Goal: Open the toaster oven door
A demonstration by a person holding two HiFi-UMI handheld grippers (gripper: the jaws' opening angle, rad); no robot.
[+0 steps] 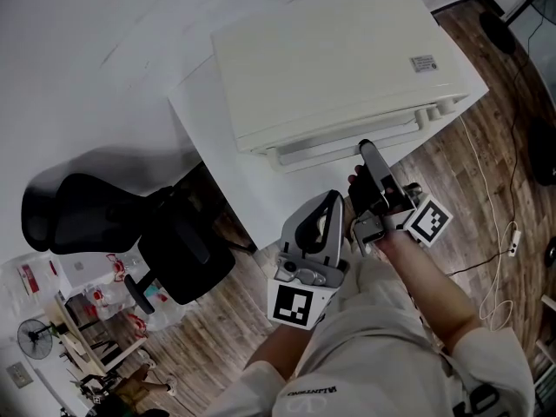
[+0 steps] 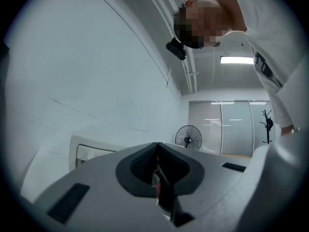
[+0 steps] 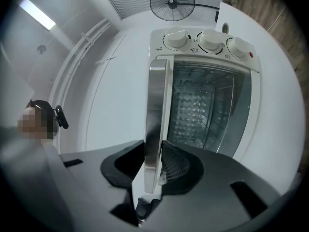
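The toaster oven (image 1: 330, 59) stands at the edge of a white surface (image 1: 208, 137), cream-coloured and seen from above in the head view. A small sticker (image 1: 424, 62) sits near one corner of its top; its print is too small to read. In the right gripper view three knobs (image 3: 211, 38) run along the control panel beside a red lamp (image 3: 250, 54). The tiny markings next to the knobs cannot be made out.

The right gripper (image 3: 155, 153) has hold of the door's silver handle (image 3: 157, 100). The bar fills the gap between the jaws, which stand wide with a dark pad against each side of it. Behind the handle the glass door (image 3: 207, 105) shows a wire rack (image 3: 193, 110) inside. Whether the door has come away from its frame cannot be told from either view.

The left gripper (image 2: 157, 148) is held back near the person's body, jaws closed together with nothing between them. Its view looks past a pale corner of the oven towards a standing fan (image 2: 188, 138) and a blinded window.

Each gripper's cube carries a black-and-white square marker, one on the left (image 1: 293, 305) and one on the right (image 1: 429, 220). A line of print on the person's light garment (image 1: 313, 395) is too small to read. A black office chair (image 1: 165, 233) hides part of the wooden floor (image 1: 460, 207).
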